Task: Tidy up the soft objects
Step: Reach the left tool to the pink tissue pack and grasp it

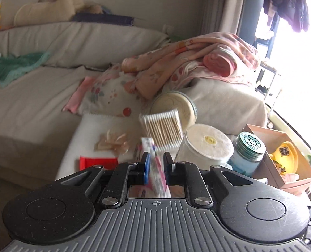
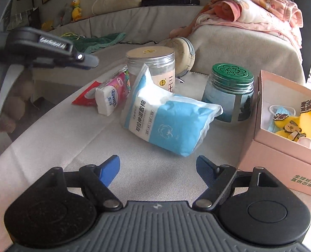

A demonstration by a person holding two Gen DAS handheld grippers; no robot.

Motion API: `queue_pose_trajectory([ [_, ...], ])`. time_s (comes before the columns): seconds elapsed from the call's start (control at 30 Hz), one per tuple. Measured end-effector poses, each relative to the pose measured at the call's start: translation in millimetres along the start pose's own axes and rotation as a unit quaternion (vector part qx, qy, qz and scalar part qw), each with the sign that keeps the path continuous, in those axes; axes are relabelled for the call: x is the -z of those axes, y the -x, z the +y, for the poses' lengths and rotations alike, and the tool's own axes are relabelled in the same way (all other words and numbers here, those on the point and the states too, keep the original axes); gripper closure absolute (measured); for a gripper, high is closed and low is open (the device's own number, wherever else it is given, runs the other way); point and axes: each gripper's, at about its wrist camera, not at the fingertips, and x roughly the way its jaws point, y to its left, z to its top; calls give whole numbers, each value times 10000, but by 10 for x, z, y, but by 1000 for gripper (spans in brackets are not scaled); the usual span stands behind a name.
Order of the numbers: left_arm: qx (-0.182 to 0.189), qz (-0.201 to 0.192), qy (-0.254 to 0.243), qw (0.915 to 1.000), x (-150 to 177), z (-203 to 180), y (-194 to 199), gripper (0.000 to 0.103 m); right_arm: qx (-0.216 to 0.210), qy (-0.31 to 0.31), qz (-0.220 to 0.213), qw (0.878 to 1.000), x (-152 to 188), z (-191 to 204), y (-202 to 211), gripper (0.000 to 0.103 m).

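Observation:
My left gripper (image 1: 156,163) is shut on a clear pack of cotton swabs (image 1: 161,131), held up by its printed end above the cloth-covered table (image 1: 92,126). My right gripper (image 2: 157,166) is open and empty, low over the table (image 2: 92,142). In front of it lies a blue and white pack of cotton pads (image 2: 172,119). A pink tissue pack (image 2: 113,94) and a red packet (image 2: 85,96) lie further left. The left gripper's body (image 2: 44,46) shows at the upper left of the right wrist view.
A clear jar with a cream lid (image 2: 151,67) and a blue jar with a green lid (image 2: 229,92) stand behind the pads. An open pink box (image 2: 281,147) with yellow items is at the right. A sofa (image 1: 50,73) with blankets lies behind.

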Motion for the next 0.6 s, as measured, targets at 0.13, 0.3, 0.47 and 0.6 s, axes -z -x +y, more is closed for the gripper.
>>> queue_pose_trajectory([
  [0.13, -238, 506, -531, 9970, -134, -143, -416, 85, 74, 103, -195, 9997, 59, -44, 9, 23],
  [0.3, -498, 871, -875, 9911, -23, -162, -615, 77, -21, 341, -249, 9991, 99, -4, 6, 23],
  [0.47, -599, 999, -896, 9891, 22, -118, -678, 65, -93, 230, -57, 9997, 86, -39, -65, 22],
  [0.6, -573, 1088, -717, 9898, 18, -50, -739, 55, -90, 76, 8, 9999, 82, -86, -90, 22],
])
